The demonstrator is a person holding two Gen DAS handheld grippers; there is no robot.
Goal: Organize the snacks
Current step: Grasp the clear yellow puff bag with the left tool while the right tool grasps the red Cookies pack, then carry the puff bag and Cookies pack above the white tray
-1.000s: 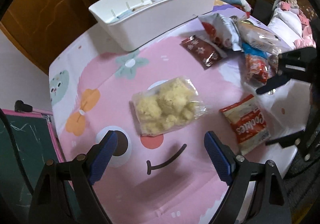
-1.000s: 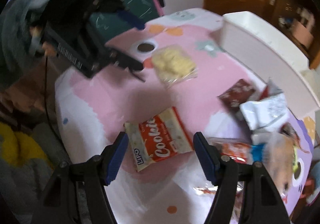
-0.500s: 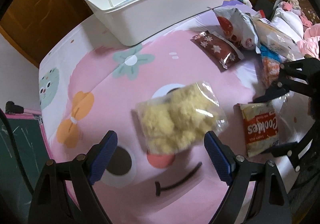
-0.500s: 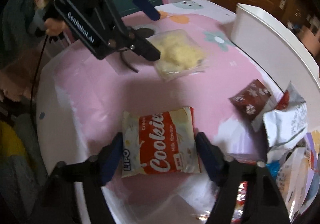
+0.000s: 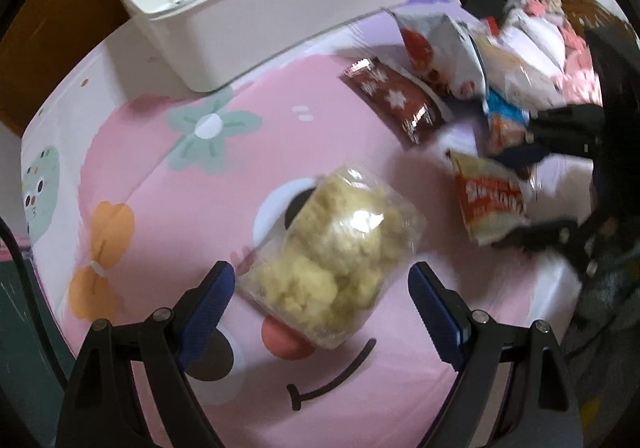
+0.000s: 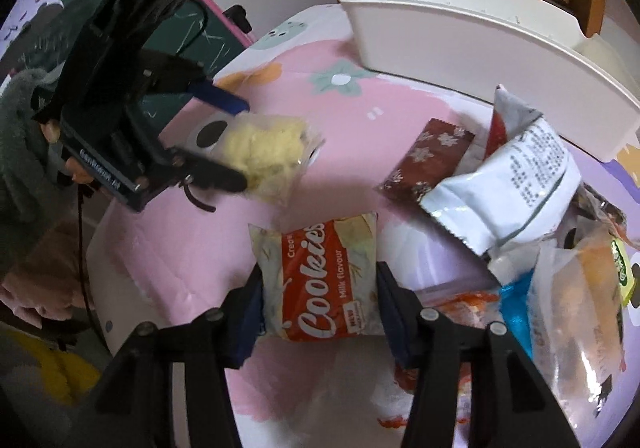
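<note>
The left gripper (image 5: 322, 298) points steeply down, its blue-padded jaws wide apart on either side of the clear bag (image 5: 334, 256), pads not pressing it. In the right wrist view it sits at about ten o'clock, held by a hand (image 6: 66, 164) in a fuzzy grey sleeve (image 6: 20, 128). The right gripper (image 6: 320, 300) tilts down too, its jaws closing, with the cookie pack (image 6: 320, 280) between them and the pads right at the pack's two edges. From the left wrist view it shows dark and blurred at three o'clock.
</note>
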